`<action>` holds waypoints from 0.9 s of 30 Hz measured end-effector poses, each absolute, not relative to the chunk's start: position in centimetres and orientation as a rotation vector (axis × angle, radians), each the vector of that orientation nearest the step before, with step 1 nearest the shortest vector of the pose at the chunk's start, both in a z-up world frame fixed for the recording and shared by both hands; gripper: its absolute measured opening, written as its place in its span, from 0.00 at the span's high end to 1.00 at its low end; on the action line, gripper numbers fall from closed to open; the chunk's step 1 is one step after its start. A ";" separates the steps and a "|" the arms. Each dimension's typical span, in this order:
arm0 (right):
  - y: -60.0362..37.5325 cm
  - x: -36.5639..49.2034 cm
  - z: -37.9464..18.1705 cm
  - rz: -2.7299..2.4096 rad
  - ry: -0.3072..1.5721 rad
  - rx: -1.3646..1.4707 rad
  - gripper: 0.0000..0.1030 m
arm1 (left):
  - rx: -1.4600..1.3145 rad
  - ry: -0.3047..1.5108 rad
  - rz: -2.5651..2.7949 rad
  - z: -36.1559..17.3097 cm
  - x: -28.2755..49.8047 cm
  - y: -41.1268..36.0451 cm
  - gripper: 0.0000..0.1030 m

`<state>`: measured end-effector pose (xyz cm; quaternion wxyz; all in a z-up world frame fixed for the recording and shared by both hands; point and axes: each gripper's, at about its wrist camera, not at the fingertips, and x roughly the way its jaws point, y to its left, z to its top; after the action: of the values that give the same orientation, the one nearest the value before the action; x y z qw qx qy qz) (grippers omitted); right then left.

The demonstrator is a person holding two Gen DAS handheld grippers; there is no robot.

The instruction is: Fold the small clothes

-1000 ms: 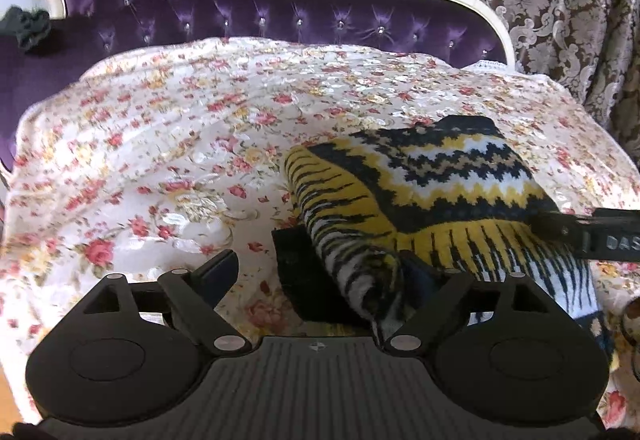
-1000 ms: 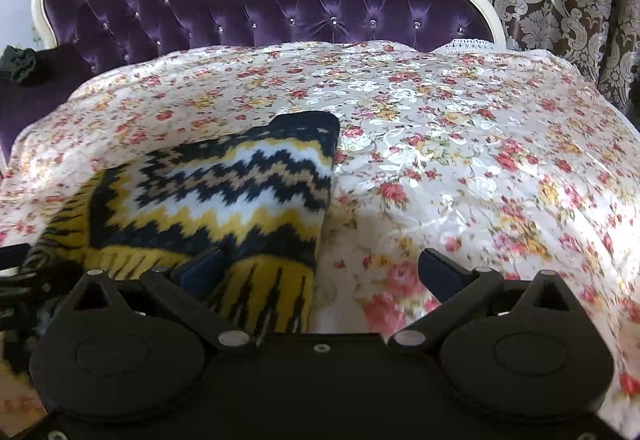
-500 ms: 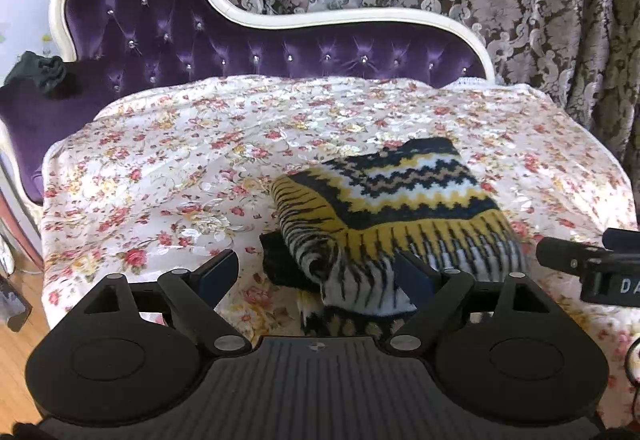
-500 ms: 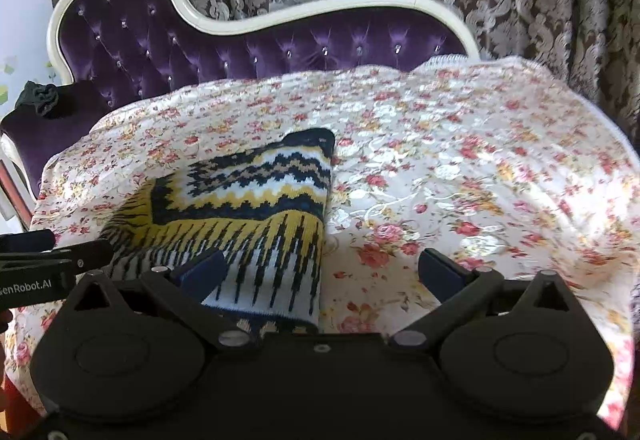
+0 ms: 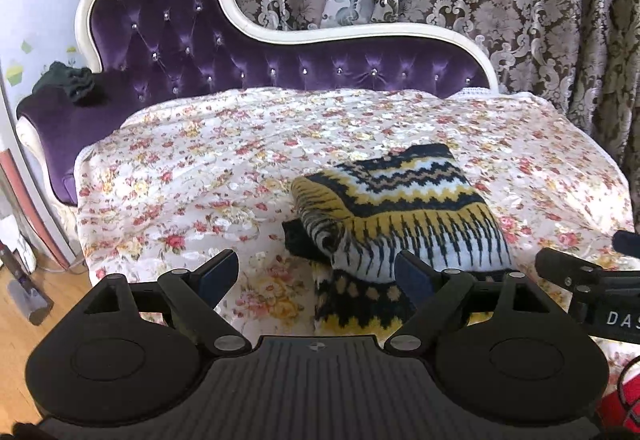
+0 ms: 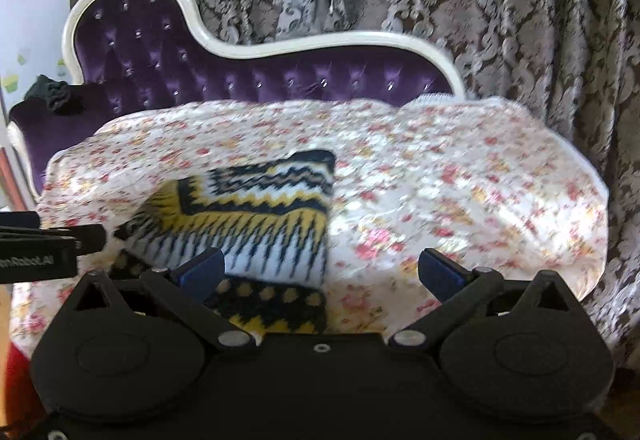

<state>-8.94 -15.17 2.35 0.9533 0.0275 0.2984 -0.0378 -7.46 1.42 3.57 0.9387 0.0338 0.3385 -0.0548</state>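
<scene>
- Both grippers have backed off since the earlier frames. Left wrist view: left gripper (image 5: 316, 272), jaws spread and empty, hovers short of the folded knit sweater (image 5: 400, 216) left on the floral bedspread (image 5: 200, 168).
- Right wrist view: right gripper (image 6: 320, 272), likewise released, faces the sweater's right edge, apparently done folding.

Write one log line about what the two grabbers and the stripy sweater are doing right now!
left gripper: open, empty | right gripper: open, empty | sweater: folded, lying on floral cover | contact: none
</scene>
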 end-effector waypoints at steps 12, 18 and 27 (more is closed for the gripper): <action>-14.5 -9.2 1.5 -0.056 0.704 0.077 0.00 | 0.017 0.796 -0.122 2.3 -7.8 2.2 0.17; -14.6 -9.2 1.1 -0.039 0.726 0.099 0.00 | 0.026 0.792 -0.108 1.9 -8.0 2.0 0.18; -14.6 -9.1 0.7 -0.035 0.745 0.113 0.00 | 0.023 0.826 -0.103 1.3 -8.0 2.1 0.18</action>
<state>-9.09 -14.62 0.75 0.9297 0.0552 0.3637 -0.0171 -7.97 2.15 1.32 0.9146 0.0114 0.4011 -0.0501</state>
